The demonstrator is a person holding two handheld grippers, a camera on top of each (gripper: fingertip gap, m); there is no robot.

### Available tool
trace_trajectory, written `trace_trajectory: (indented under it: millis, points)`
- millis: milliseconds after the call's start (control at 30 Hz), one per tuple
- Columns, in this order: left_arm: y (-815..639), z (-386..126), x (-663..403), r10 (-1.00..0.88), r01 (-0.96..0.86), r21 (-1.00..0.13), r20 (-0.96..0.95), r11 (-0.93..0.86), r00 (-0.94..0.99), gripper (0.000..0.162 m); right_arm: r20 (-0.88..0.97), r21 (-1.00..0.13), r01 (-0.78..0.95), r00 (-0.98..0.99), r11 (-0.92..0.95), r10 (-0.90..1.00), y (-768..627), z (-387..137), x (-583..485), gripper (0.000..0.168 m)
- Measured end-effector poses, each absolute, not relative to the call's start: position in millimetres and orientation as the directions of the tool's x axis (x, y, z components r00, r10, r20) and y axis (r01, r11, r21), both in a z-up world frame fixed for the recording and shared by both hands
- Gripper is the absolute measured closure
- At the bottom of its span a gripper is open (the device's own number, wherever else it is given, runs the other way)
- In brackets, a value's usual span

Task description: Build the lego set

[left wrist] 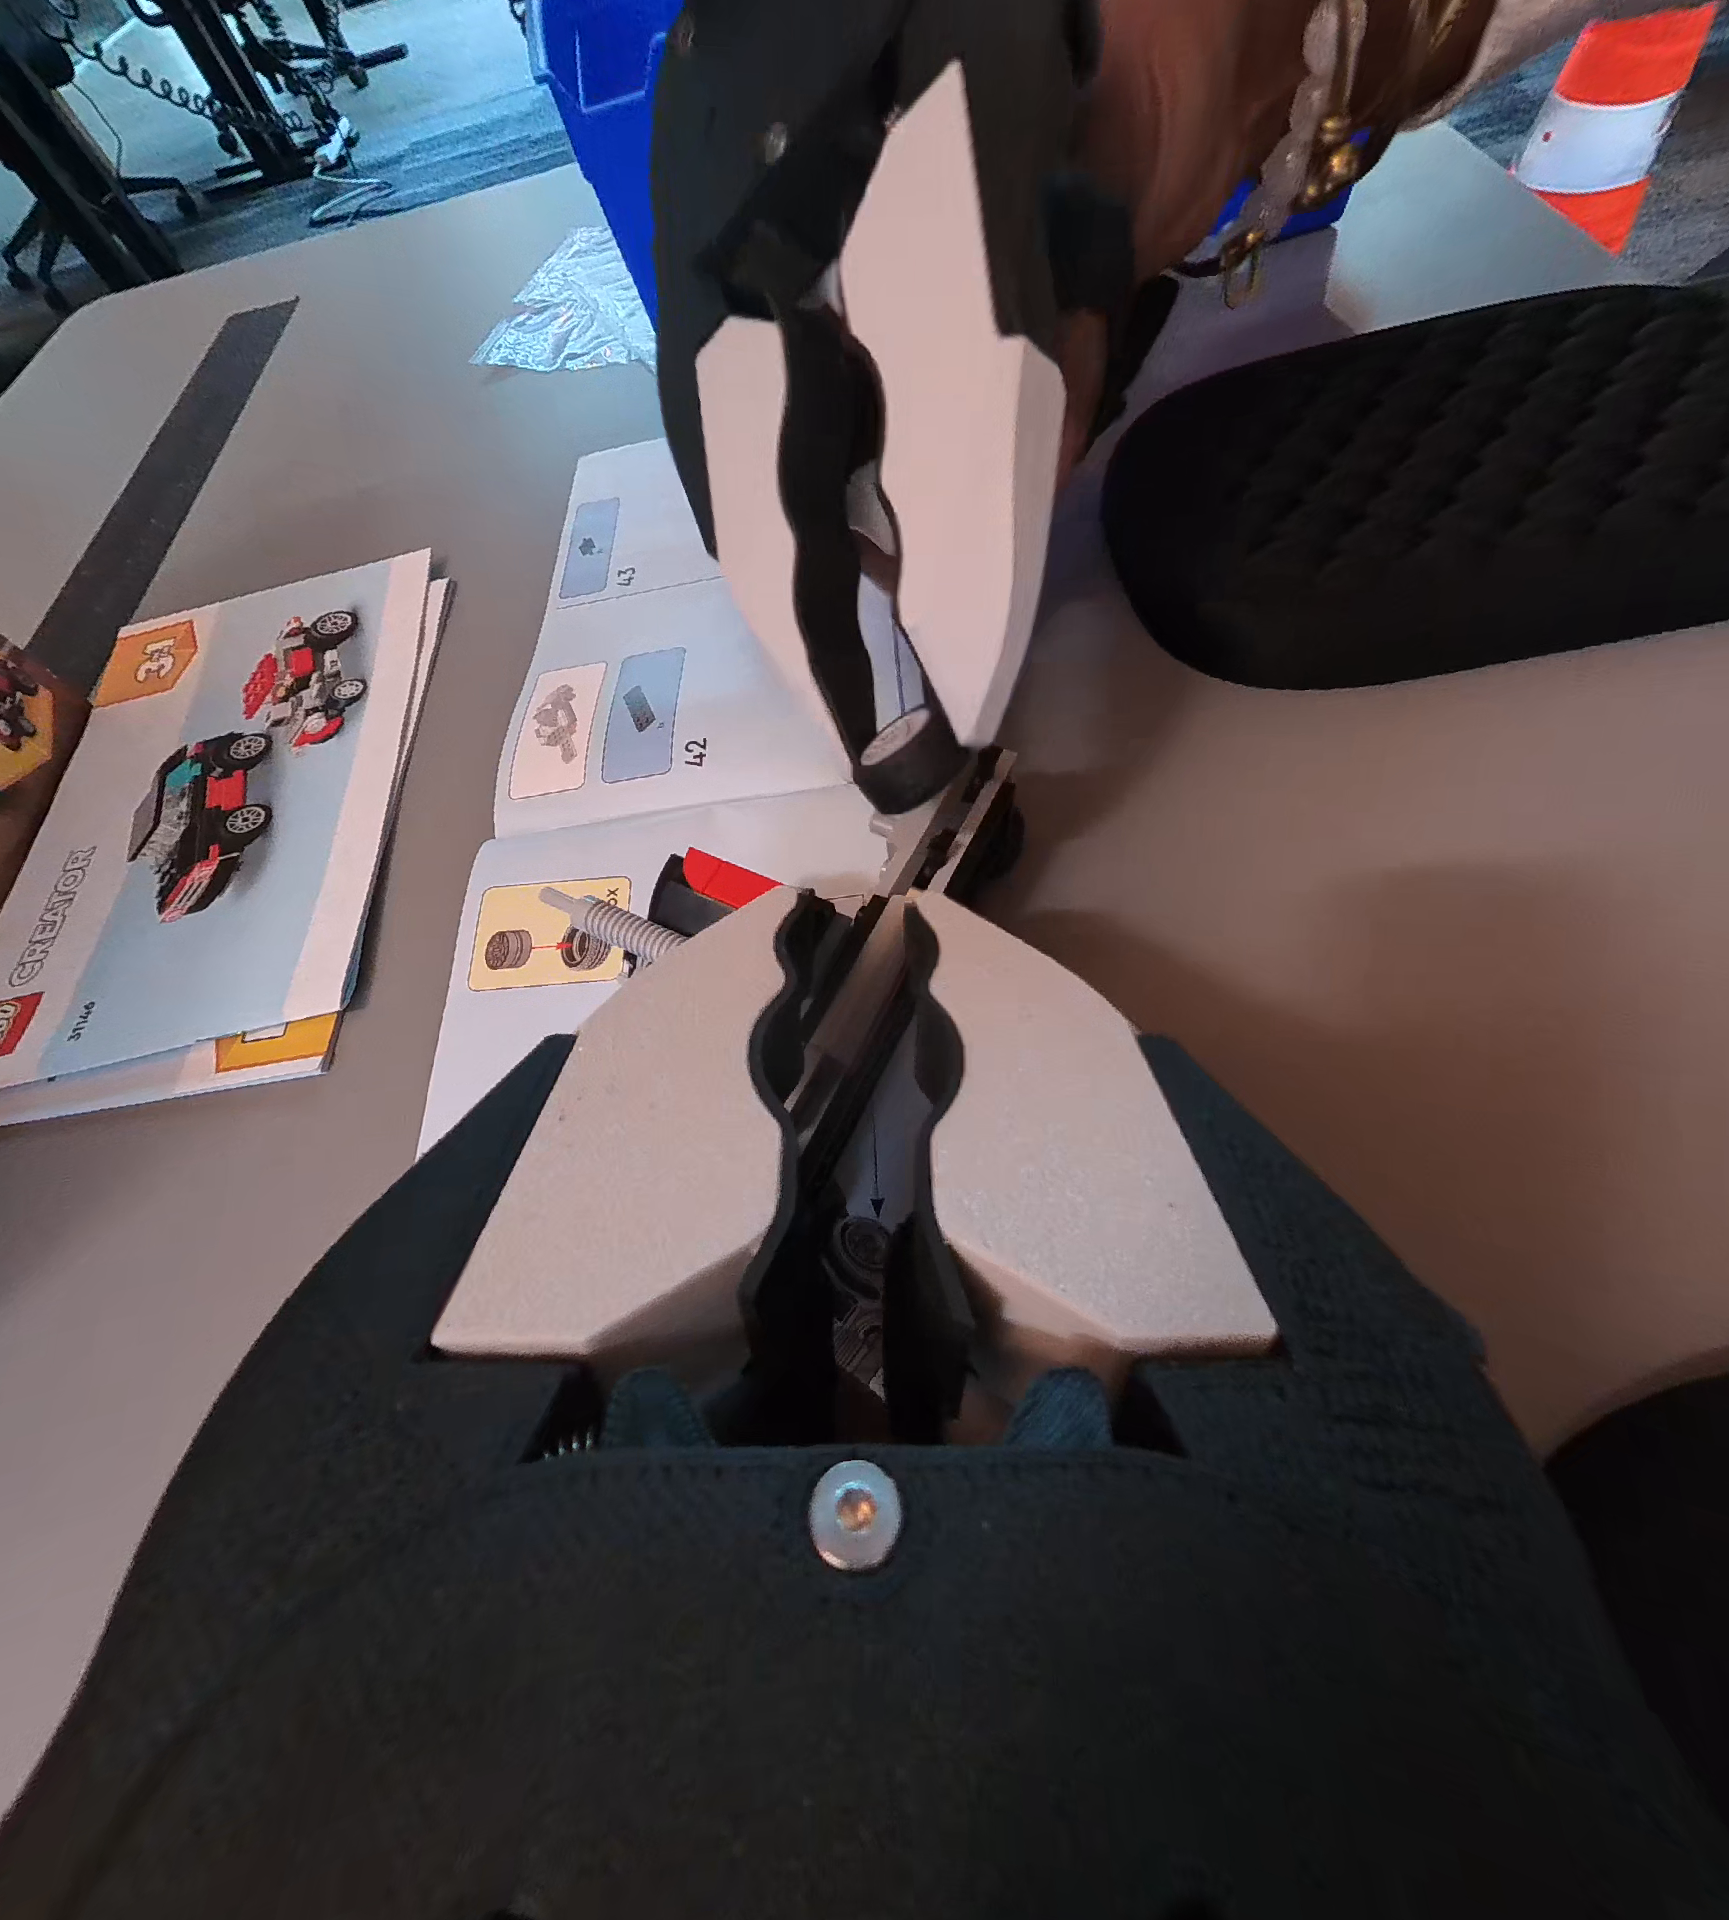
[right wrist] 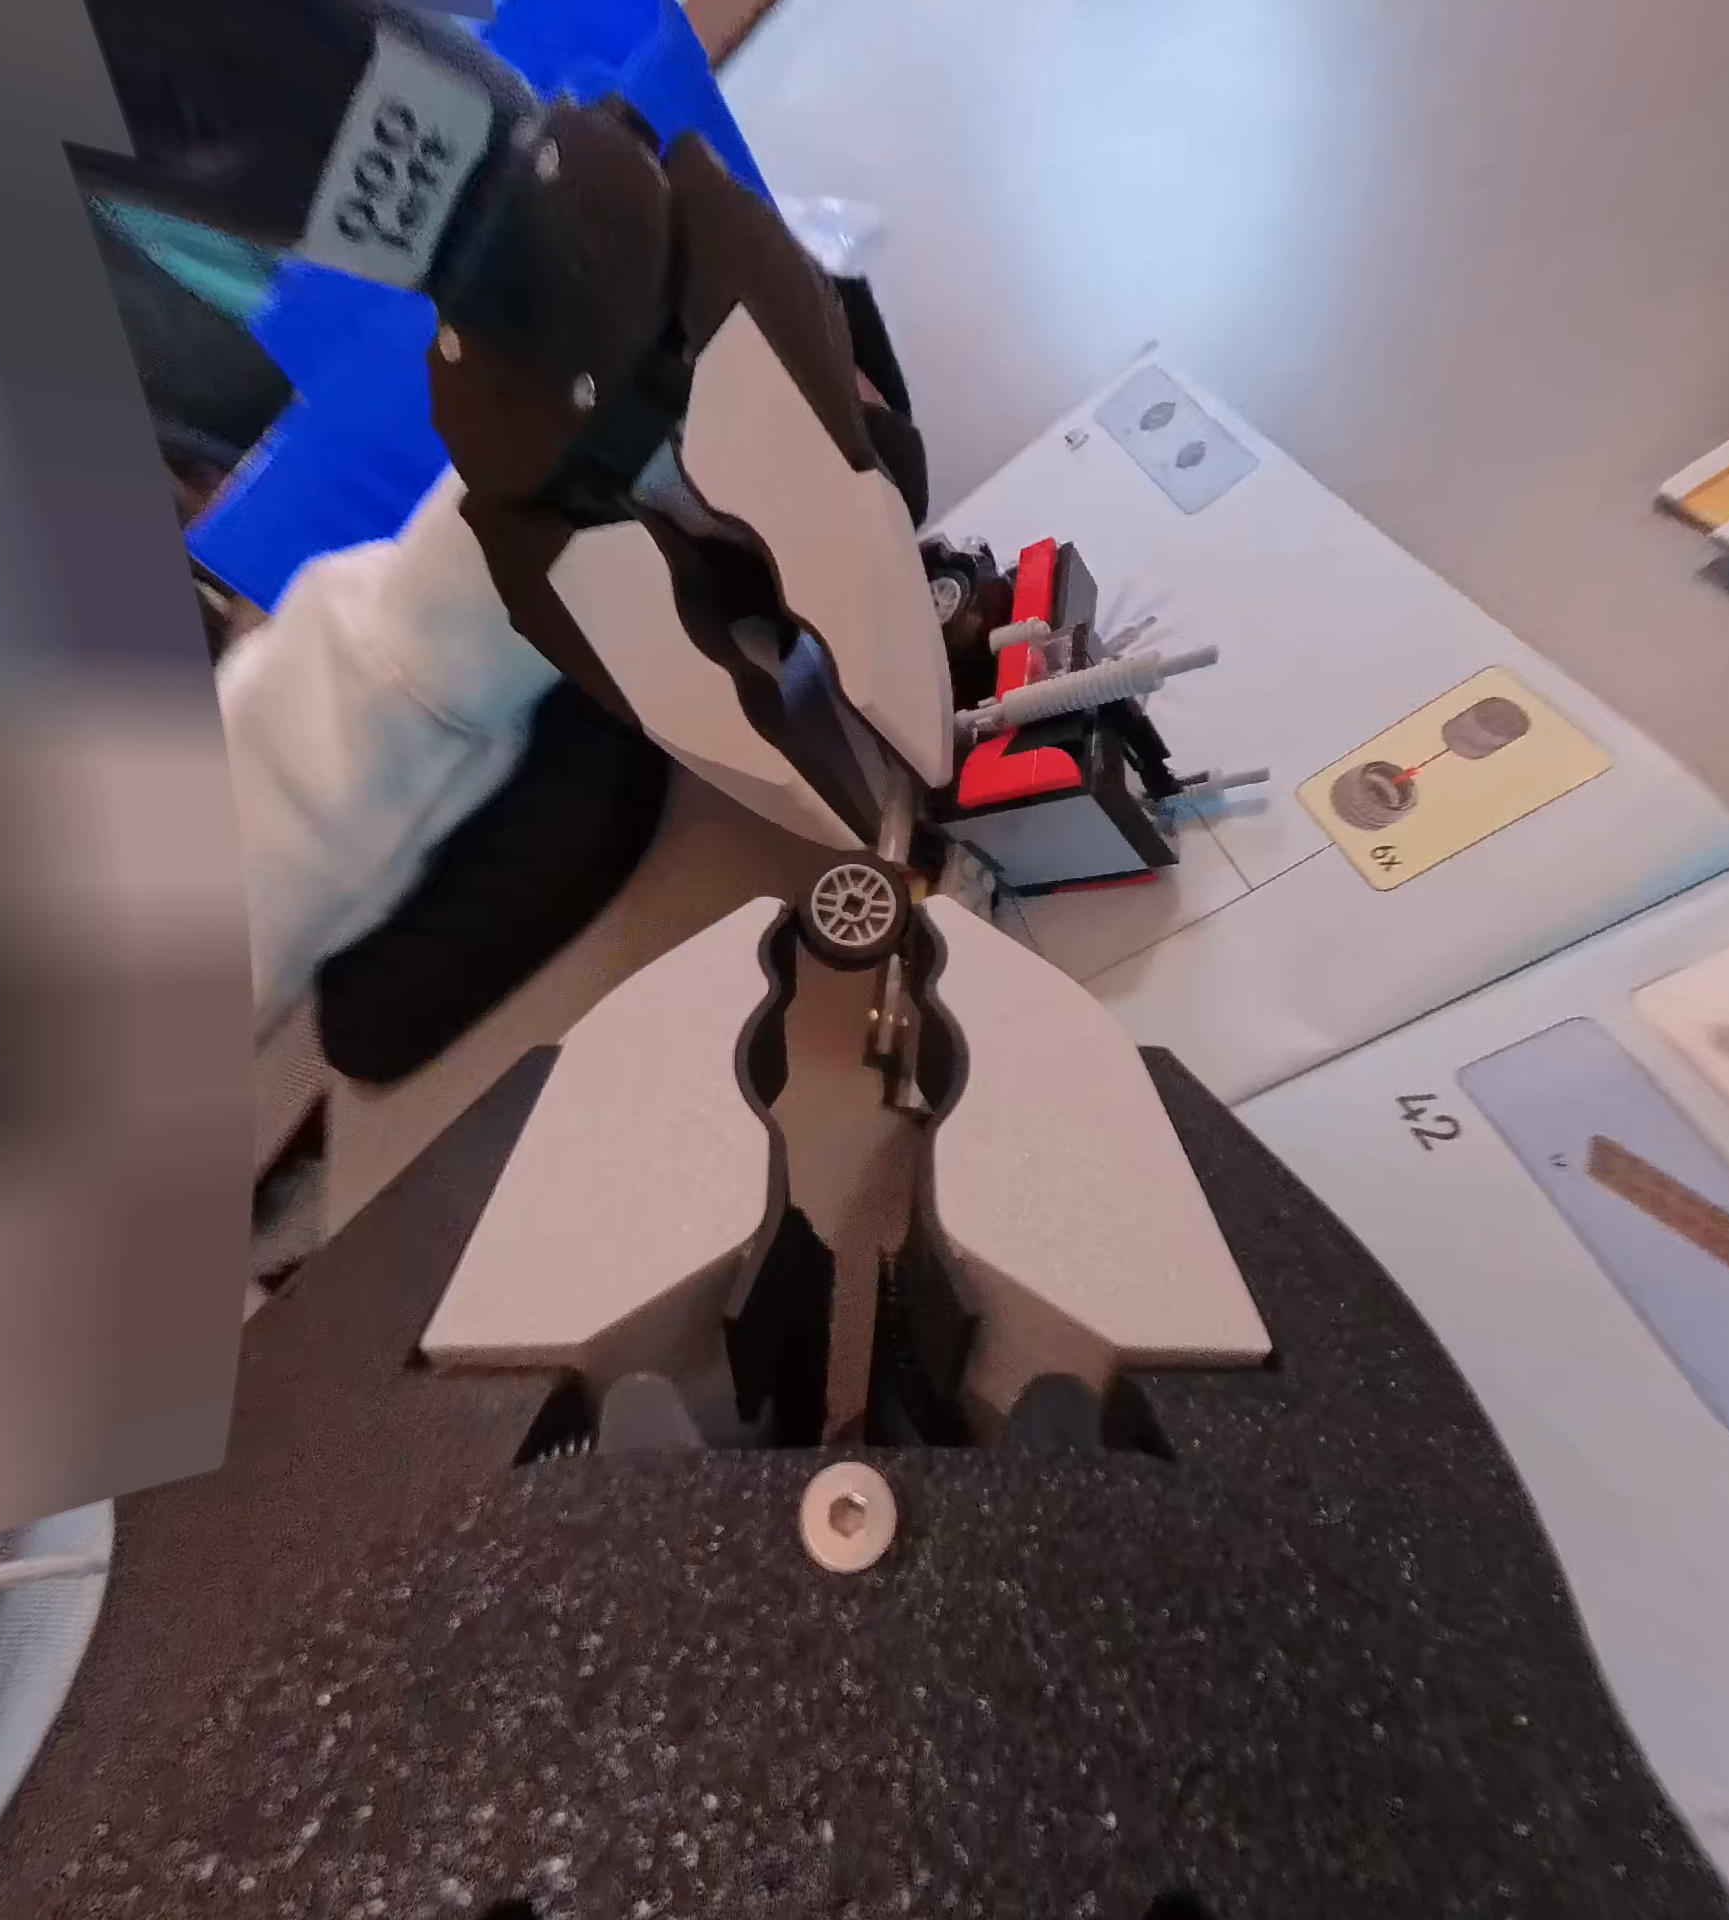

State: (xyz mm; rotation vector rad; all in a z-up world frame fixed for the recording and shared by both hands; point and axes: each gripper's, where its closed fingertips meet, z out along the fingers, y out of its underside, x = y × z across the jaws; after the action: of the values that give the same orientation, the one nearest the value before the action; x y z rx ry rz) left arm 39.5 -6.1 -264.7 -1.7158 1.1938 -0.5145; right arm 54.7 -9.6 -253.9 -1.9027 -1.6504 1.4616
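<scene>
My left wrist camera sits just behind my left tongs (left wrist: 855, 914) and looks forward and down along them, across the pale grey tabletop (left wrist: 1359, 987) toward the room's far floor. It is very close: the black tong body fills the lower half. My right wrist camera rides the same way behind my right tongs (right wrist: 855, 909), facing back from the opposite side, tilted, equally near. Each view catches the other tongs head-on, tip to tip. Both share the small grey-hubbed black wheel (left wrist: 904, 767) (right wrist: 855, 906) at the meeting point, the open white instruction booklet (left wrist: 631, 665) (right wrist: 1359, 582) and the red-and-black brick model (left wrist: 725, 883) (right wrist: 1047, 748) lying on it.
</scene>
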Motion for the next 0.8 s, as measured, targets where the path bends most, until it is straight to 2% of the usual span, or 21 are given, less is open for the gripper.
trace_trajectory:
  millis: [100,333,533,633,800]
  points:
    - [-4.8,-264.6,38.3,-0.882,-0.479,-0.874,-0.16,-0.083,0.444,0.149,-0.401,-0.721,0.655,-0.128,-0.226,0.907,-9.1,-257.8,55.0,0.148]
    - [-3.7,-264.3,37.6,-0.879,-0.461,-0.882,-0.139,-0.1,0.456,0.151,-0.314,-0.699,0.7,-0.119,-0.144,0.942,-6.6,-266.2,56.3,0.148]
    - [-3.3,-264.3,37.5,-0.878,-0.45,-0.887,-0.128,-0.106,0.46,0.153,-0.01,-0.686,0.71,-0.225,0.157,0.974,-9.1,-269.2,55.5,0.148]
    - [-3.4,-264.2,37.7,-0.878,-0.449,-0.887,-0.128,-0.106,0.46,0.153,0.089,-0.656,0.714,-0.252,0.247,0.964,-7.9,-270.1,53.6,0.148]
    - [-3.0,-264.2,37.3,-0.876,-0.448,-0.888,-0.13,-0.106,0.464,0.155,0.137,-0.632,0.712,-0.286,0.306,0.948,-9.7,-270.2,53.3,0.148]
